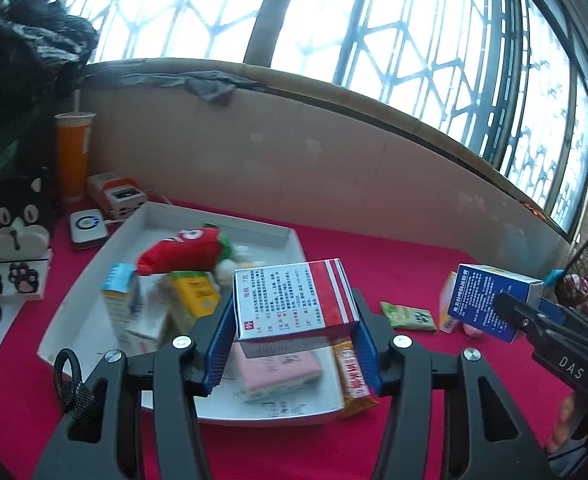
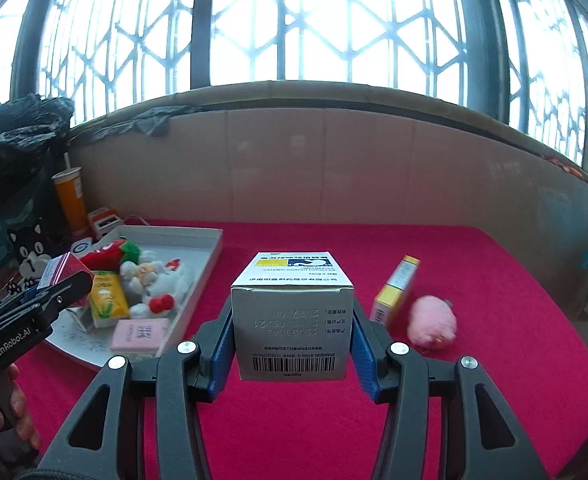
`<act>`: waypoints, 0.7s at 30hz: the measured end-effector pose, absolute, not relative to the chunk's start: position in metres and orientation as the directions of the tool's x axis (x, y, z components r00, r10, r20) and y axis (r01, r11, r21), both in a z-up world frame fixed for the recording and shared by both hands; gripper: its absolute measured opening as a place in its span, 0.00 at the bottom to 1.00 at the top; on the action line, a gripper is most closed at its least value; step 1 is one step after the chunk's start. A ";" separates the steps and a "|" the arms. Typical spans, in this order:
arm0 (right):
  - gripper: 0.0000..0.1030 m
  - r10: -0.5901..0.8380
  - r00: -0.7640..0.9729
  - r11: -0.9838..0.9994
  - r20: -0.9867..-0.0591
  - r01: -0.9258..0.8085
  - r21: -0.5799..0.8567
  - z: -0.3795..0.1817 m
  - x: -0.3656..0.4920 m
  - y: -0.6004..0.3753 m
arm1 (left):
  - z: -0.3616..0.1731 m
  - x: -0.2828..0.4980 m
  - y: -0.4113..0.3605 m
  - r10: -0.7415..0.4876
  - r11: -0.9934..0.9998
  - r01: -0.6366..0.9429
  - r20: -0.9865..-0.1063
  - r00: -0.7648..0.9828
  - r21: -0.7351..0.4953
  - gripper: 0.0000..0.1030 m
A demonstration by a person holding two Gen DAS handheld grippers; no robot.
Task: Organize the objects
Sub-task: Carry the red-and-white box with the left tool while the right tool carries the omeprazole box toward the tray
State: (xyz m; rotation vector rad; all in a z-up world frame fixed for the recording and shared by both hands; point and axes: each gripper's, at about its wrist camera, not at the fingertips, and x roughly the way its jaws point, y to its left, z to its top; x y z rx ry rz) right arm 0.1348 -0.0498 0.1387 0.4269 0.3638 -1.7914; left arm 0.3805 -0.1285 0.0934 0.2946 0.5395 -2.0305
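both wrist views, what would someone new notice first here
Most striking is a box clamped in each gripper: the left gripper is shut on a red and white box above the white tray, the right gripper on a white and blue box above the red cloth. Next comes the tray itself, crowded with a red plush toy and small cartons, with a pink fluffy toy lying loose on the cloth at right.

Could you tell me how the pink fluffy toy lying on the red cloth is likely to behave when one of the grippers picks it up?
The pink fluffy toy looks soft and fuzzy, so it would probably squash between the jaws rather than resist. It seems light for its size, like stuffed plush. Its rounded shape on the red cloth suggests it might roll a little if nudged, though the fuzz should curb sliding.
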 end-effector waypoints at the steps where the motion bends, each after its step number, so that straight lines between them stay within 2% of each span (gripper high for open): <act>1: 0.53 -0.854 -0.225 -0.242 -0.470 0.970 -0.025 0.140 0.139 -0.054 | 0.093 0.385 -0.130 -0.766 -0.416 0.873 -0.419 -0.487 -0.255 0.51; 21: 0.53 -0.855 -0.129 -0.122 -0.502 0.991 -0.047 0.148 0.192 -0.101 | 0.094 0.445 -0.159 -0.809 -0.303 0.912 -0.431 -0.399 -0.275 0.51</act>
